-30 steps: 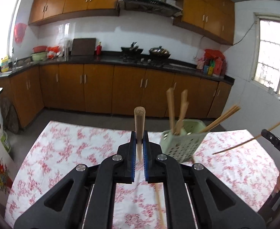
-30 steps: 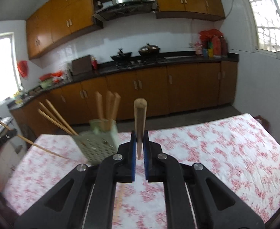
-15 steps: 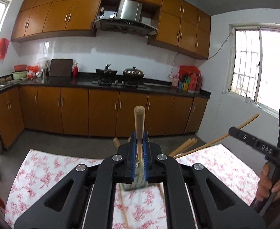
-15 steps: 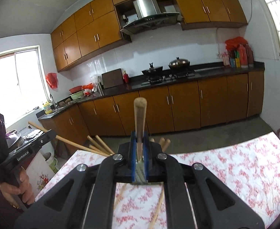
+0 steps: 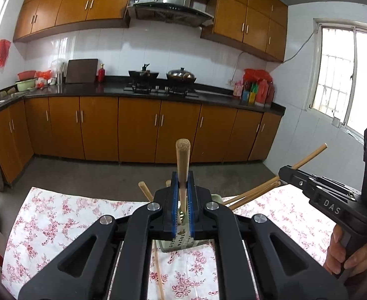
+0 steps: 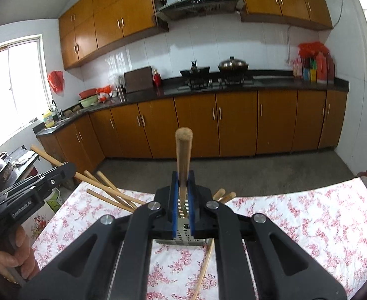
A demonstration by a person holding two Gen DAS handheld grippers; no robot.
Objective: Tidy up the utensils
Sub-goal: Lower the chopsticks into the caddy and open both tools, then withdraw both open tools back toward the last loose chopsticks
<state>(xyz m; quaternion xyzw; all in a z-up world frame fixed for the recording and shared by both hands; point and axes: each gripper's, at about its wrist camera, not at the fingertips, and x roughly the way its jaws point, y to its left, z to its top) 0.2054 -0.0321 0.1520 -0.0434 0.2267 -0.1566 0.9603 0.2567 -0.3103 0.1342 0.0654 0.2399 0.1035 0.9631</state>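
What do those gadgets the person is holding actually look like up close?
Each is a matte black plastic handheld gripper: the left gripper and right gripper have two angular arms with triangular cut-outs, silver round bolts and blue ribbed pads. From the side, one shows white lettering "DAS", the other "GenRobot.AI". No cables show.

Two grippers show: the left gripper (image 5: 183, 182) and the right gripper (image 6: 183, 182), each clamped on one chopstick (image 5: 182, 160) (image 6: 183, 155), so two chopsticks are held. One pale green basket (image 6: 183, 236) stands on the surface (image 6: 308, 215). At least five chopsticks (image 6: 103, 192) lean out of the basket; the grippers hide part of it, so the full count cannot be told. One loose chopstick (image 6: 204, 272) lies on the surface. Two pots (image 5: 181, 73) sit on the stove. Two hands (image 5: 345, 252) show, one in each view.
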